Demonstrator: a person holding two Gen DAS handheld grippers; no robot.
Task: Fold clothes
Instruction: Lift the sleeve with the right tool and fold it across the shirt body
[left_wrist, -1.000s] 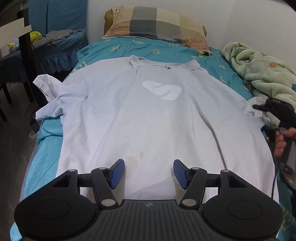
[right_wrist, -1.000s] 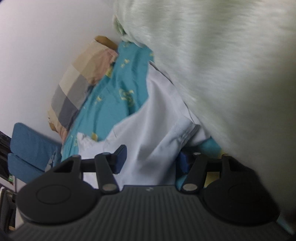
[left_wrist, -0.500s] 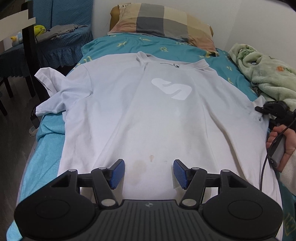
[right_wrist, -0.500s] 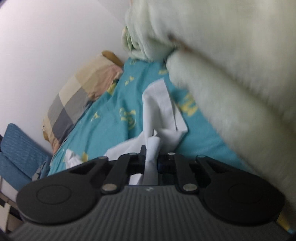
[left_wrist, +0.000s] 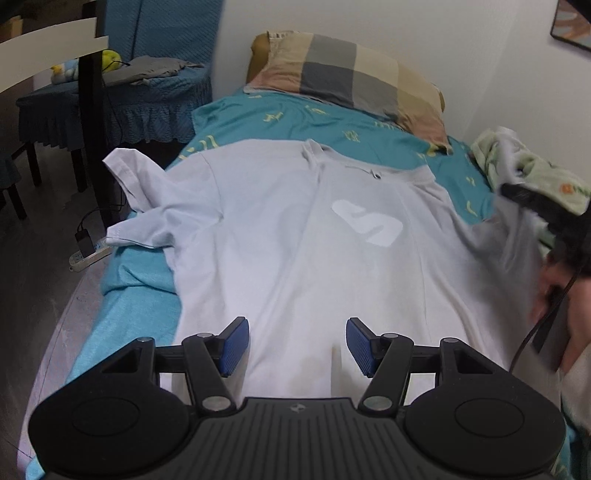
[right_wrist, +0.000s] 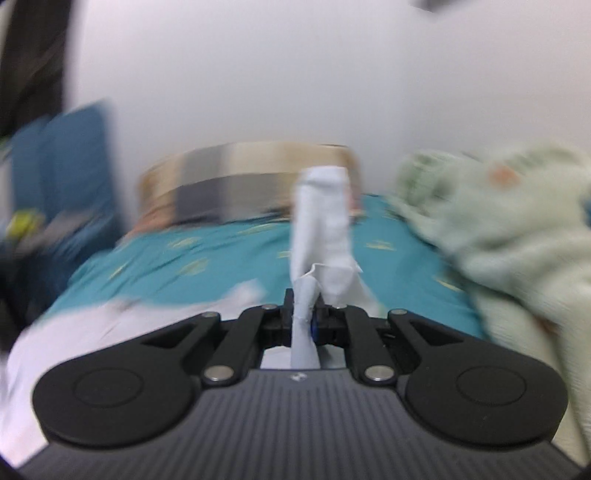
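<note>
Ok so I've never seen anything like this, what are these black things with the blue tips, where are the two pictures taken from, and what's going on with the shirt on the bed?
Those are two hand-held grippers, one in each of a person's hands, not a robot arm. Each carries a camera looking forward along its two fingers, so each picture shows one gripper's own view.

In the left wrist view, the left gripper hangs open above the lower part of a white T-shirt, which lies spread on a bed with a teal sheet. A checked pillow sits at the head, and a pale green blanket is bunched along the wall side.

In the right wrist view, which is blurred, the right gripper is shut on the shirt's sleeve, so the cloth stands up ahead of it. That looks like the start of a fold.
</note>
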